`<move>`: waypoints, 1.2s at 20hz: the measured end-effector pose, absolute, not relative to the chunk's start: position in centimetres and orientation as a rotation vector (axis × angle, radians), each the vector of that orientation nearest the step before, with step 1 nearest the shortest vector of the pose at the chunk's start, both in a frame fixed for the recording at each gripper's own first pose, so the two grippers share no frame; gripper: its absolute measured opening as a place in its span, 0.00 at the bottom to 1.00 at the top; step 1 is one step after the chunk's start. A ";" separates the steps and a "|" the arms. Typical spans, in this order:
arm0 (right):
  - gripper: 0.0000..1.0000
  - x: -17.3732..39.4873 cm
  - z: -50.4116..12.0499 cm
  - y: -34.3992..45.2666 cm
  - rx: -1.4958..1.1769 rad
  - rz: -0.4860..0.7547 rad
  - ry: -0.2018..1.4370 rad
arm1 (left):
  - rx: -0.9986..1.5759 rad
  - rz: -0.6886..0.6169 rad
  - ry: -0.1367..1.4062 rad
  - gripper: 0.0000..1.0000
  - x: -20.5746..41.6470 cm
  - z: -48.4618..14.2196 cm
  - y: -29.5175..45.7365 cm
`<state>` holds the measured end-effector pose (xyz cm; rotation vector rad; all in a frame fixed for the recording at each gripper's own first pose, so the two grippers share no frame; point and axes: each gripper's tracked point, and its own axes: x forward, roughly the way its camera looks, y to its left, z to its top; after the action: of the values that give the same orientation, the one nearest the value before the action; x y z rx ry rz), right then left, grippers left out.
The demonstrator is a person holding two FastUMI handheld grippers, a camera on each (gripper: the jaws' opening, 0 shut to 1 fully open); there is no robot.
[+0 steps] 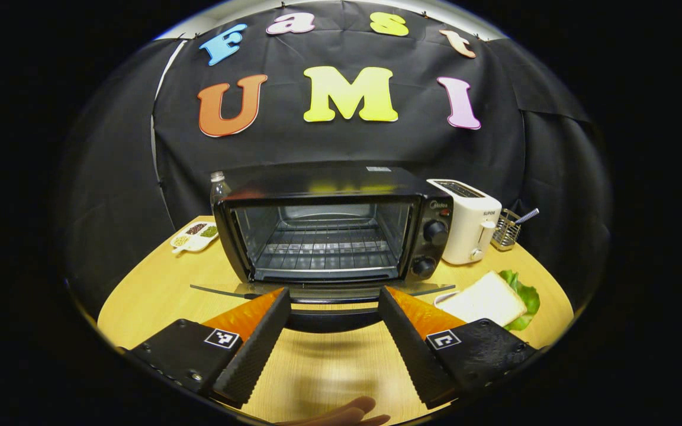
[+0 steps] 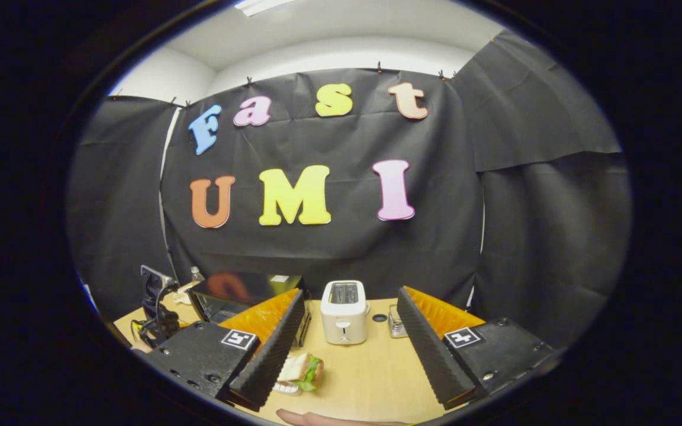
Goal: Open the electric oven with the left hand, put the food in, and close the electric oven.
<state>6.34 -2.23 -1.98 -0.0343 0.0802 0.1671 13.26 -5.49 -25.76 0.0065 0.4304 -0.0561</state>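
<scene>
Black electric oven (image 1: 329, 231) door down, just ahead of left hand-held gripper (image 1: 334, 307), fingers spread, empty, sandwich (image 1: 486, 300) beside right finger.

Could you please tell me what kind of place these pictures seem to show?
Probably a mock kitchen counter in a recording booth: an electric oven with its door open, a white toaster and a sandwich sit on a wooden table before black cloth.
</scene>
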 end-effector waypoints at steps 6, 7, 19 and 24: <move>1.00 6.2 -2.9 -1.4 -0.044 0.173 0.087 | 0.006 -0.055 0.442 0.99 11.0 -29.0 -5.7; 1.00 6.2 -3.1 -1.4 -0.046 0.171 0.091 | 0.002 -0.054 0.448 0.99 10.8 -29.6 -5.8; 1.00 6.8 -5.8 -1.6 -0.041 0.160 0.148 | -0.016 -0.054 0.538 0.95 9.3 -34.8 -6.1; 1.00 8.2 -7.2 -1.8 -0.039 0.170 0.187 | -0.055 -0.052 0.373 0.95 9.8 -28.8 -4.5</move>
<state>8.20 -1.84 -7.20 -0.0389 0.1872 0.1700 9.77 -4.45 -28.81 -0.0548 0.3730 -0.0523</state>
